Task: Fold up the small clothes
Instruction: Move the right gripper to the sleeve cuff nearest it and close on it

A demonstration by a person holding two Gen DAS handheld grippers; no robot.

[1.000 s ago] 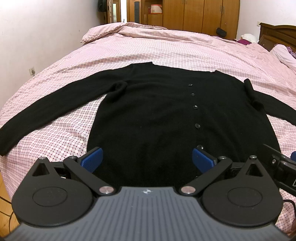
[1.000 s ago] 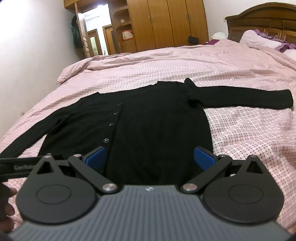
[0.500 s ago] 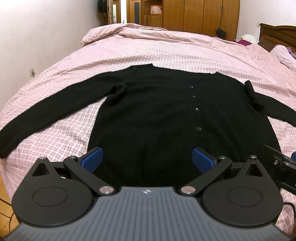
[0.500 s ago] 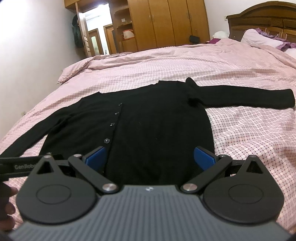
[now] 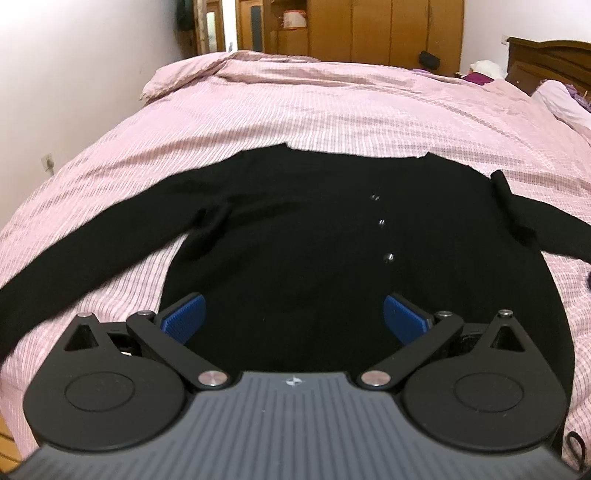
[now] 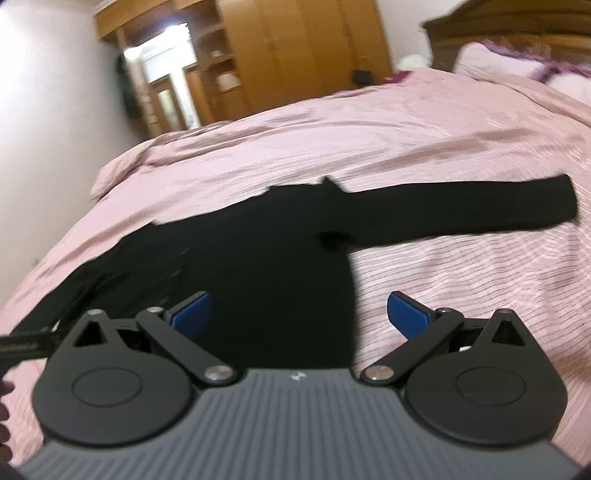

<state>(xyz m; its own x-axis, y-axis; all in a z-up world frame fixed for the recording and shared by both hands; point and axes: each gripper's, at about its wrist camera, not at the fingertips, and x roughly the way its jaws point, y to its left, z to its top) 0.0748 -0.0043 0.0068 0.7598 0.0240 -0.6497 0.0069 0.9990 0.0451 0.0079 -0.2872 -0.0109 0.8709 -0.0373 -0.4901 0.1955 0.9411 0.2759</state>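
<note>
A black button-front cardigan lies flat on the pink checked bedspread, both sleeves spread out sideways. My left gripper is open and empty, hovering over the lower hem near the middle of the body. My right gripper is open and empty, over the cardigan's lower right side edge. Its right sleeve stretches out to the right. The right wrist view is blurred.
Wooden wardrobes stand behind the bed. A dark wooden headboard and pillows are at the right. A white wall runs along the left, with wooden floor at the bed's near left corner.
Both grippers have moved forward over the cardigan, so its hem has slid under them. The right gripper has also swung to the right and tilted. Both stay open.
</note>
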